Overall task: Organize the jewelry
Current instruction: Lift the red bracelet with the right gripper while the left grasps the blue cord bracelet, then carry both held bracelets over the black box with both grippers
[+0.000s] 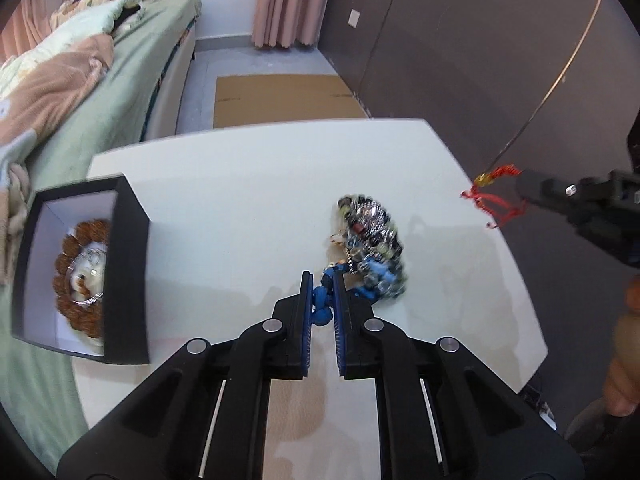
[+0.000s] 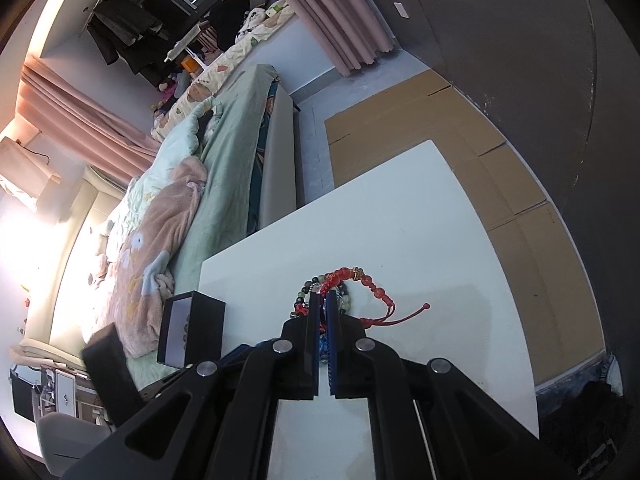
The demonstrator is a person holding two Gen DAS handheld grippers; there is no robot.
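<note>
My left gripper [image 1: 323,280] is shut on a blue bead bracelet [image 1: 322,304] at the edge of a blurred pile of mixed bead bracelets [image 1: 372,240] on the white table [image 1: 240,208]. My right gripper [image 2: 323,298] is shut on a red bead bracelet [image 2: 360,280] with red cords and holds it above the table; it also shows in the left wrist view [image 1: 496,196] at the right. A black jewelry box [image 1: 80,272] at the table's left holds a brown bead bracelet [image 1: 76,264].
A bed with green and brown bedding [image 1: 60,92] lies beside the table's left edge. Flat cardboard [image 1: 280,96] covers the floor beyond the table. A dark wall [image 1: 480,40] stands at the right. The box also shows in the right wrist view [image 2: 192,332].
</note>
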